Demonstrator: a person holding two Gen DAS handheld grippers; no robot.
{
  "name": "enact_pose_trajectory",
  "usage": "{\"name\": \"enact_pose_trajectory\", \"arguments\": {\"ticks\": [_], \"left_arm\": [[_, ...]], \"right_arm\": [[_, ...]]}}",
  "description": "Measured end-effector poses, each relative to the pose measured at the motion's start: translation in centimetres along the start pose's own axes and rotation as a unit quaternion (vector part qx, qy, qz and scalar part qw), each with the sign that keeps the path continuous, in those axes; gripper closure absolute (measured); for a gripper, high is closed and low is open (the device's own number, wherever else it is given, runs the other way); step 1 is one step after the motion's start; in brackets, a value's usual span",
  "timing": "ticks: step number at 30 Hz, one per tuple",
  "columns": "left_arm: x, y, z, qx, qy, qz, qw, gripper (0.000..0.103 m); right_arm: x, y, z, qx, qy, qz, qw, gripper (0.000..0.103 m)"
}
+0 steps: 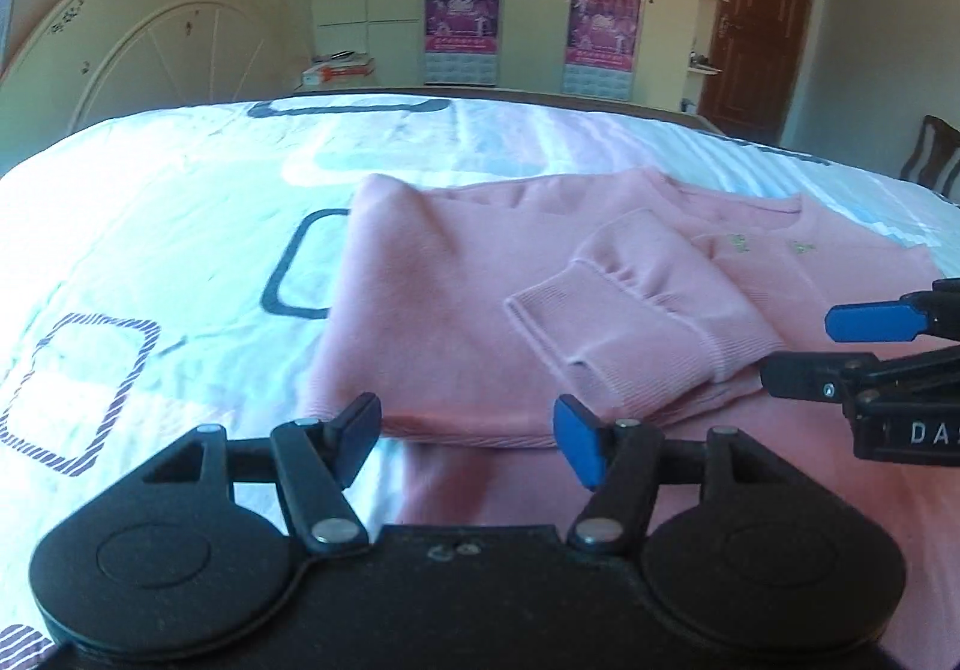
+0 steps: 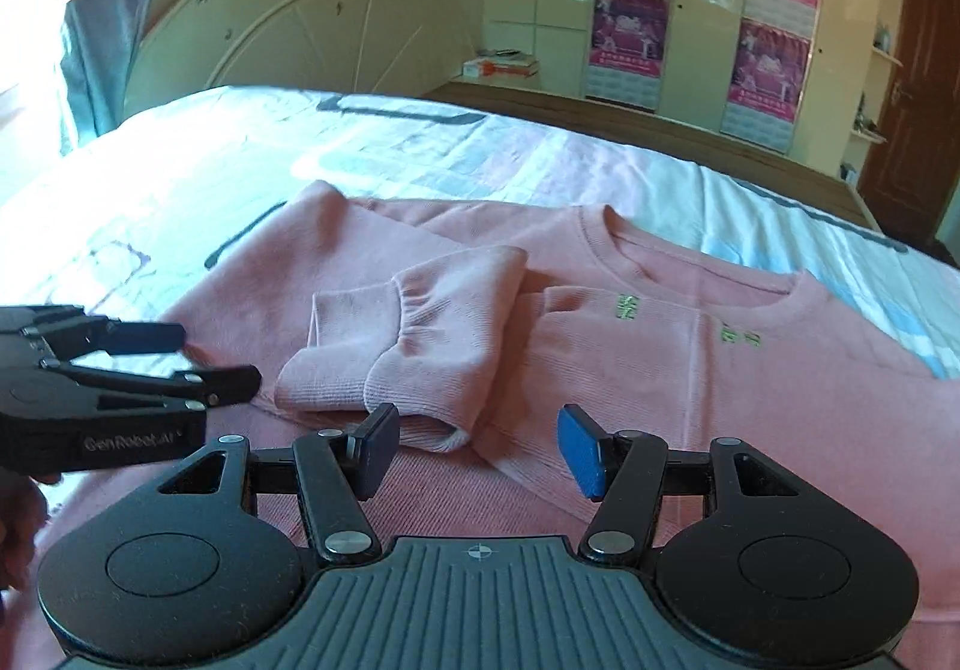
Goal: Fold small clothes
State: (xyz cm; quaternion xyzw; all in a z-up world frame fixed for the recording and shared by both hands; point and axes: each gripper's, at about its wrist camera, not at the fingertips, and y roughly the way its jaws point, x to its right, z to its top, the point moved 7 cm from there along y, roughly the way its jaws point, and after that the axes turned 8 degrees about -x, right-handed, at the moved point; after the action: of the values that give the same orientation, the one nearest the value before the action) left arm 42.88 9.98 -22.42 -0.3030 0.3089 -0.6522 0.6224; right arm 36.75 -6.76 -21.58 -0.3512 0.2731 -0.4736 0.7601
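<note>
A small pink sweatshirt lies flat on the bed, collar to the far right, also in the right wrist view. One sleeve is folded across the chest, its ribbed cuff lying on top; the cuff also shows in the right wrist view. My left gripper is open and empty, just above the sweatshirt's near hem; it shows from the side in the right wrist view. My right gripper is open and empty over the sweatshirt body near the cuff; it shows in the left wrist view.
The bed sheet is white with pink, blue and dark squares. A cream headboard stands at the far left. Wardrobes with purple posters, a brown door and a chair stand behind the bed.
</note>
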Motion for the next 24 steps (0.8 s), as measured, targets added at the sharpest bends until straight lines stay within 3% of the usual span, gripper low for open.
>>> {"name": "enact_pose_trajectory", "arguments": {"ticks": [7, 12, 13, 14, 15, 18, 24], "left_arm": [[-2.9, 0.0, -1.6, -0.008, -0.017, 0.009, 0.9998, 0.041], [-3.2, 1.1, -1.1, -0.001, -0.017, 0.019, 0.9997, 0.041], [-3.1, 1.4, -0.9, 0.001, -0.013, 0.021, 0.9997, 0.041], [-2.9, 1.6, -0.6, 0.004, -0.008, 0.022, 0.9997, 0.041], [-2.7, 1.8, -0.5, 0.006, -0.006, 0.023, 0.9997, 0.042], [-2.4, 2.1, 0.0, 0.012, -0.004, 0.020, 0.9997, 0.045], [-1.8, 2.6, 0.5, 0.016, -0.008, 0.019, 0.9997, 0.047]], "right_arm": [[-1.9, 3.4, -0.1, -0.015, -0.054, -0.023, 0.998, 0.045], [-2.2, 3.9, 1.9, 0.008, -0.049, -0.026, 0.998, 0.046], [-2.1, 3.8, 2.2, 0.013, -0.048, -0.025, 0.998, 0.052], [-1.9, 3.5, 2.7, 0.016, -0.043, -0.020, 0.999, 0.083], [-1.5, 3.3, 2.9, 0.017, -0.029, -0.014, 0.999, 0.095], [1.1, 1.5, 3.9, 0.038, 0.048, 0.012, 0.998, 0.096], [9.3, -2.1, 2.5, 0.055, 0.180, -0.006, 0.982, 0.099]]}}
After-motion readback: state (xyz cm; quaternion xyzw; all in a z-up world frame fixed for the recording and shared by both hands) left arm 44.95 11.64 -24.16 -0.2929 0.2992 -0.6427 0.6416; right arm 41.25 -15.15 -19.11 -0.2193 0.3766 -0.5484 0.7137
